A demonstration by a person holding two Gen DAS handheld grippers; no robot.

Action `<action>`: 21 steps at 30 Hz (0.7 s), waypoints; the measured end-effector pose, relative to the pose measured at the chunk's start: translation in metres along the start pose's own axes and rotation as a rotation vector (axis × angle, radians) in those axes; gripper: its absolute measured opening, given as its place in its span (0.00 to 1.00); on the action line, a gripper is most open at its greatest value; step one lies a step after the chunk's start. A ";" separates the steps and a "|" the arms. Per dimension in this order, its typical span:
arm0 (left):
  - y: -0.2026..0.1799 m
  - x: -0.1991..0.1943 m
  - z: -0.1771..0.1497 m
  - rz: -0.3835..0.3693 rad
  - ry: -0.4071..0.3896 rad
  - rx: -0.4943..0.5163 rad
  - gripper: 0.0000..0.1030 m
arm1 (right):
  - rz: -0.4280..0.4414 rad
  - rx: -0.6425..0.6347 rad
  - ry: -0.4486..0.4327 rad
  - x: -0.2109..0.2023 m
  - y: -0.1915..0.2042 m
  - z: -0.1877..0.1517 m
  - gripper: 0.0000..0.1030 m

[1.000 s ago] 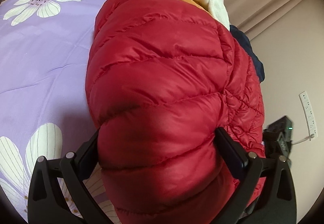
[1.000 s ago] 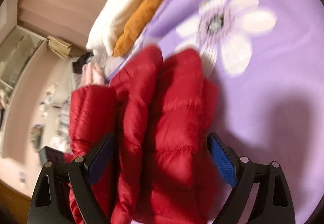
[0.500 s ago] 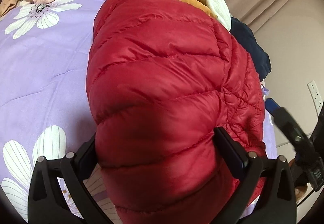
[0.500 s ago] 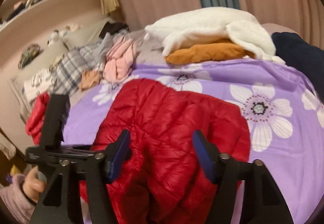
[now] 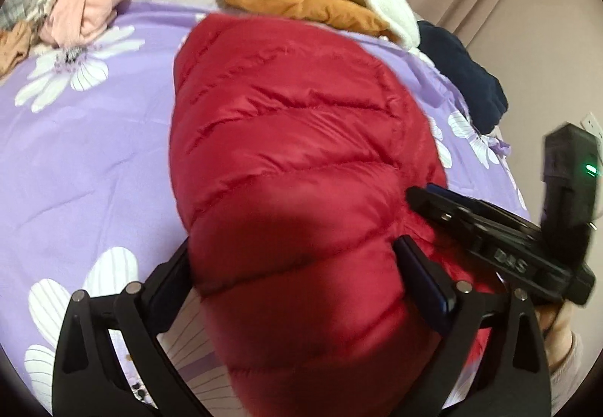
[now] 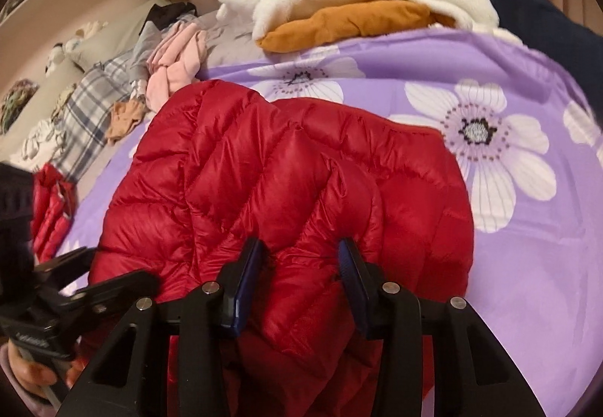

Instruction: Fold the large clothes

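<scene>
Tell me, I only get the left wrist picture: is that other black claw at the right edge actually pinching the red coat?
Observer: Yes. In the right wrist view, the right gripper has its fingers closed on a bunched fold of the red jacket.
Operator: Anything red that I'm missing?
Observer: A separate red quilted piece lies at the left edge of the purple sheet. I cannot tell whether it belongs to the same jacket.

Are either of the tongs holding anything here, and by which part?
Both tongs flank the red puffer jacket. The right tongs pinch a bunched fold at its near edge. The left tongs straddle a thick quilted bulge, but a firm clamp cannot be told.
</scene>
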State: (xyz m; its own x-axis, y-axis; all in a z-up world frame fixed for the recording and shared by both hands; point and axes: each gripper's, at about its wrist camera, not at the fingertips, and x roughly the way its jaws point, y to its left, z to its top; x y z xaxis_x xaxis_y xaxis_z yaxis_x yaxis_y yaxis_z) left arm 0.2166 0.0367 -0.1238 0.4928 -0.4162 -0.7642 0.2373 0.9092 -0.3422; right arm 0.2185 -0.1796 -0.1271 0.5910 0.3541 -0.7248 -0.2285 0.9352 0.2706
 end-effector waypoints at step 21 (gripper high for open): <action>-0.030 -0.020 -0.032 0.034 -0.020 0.191 0.66 | 0.042 0.060 -0.008 -0.003 -0.010 -0.007 0.43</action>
State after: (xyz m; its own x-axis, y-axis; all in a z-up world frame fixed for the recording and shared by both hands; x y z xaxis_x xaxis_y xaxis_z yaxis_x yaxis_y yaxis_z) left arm 0.1730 0.0176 -0.1158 0.5189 -0.3876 -0.7619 0.3738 0.9045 -0.2054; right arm 0.2135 -0.1898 -0.1314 0.5880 0.3929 -0.7070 -0.2062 0.9180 0.3387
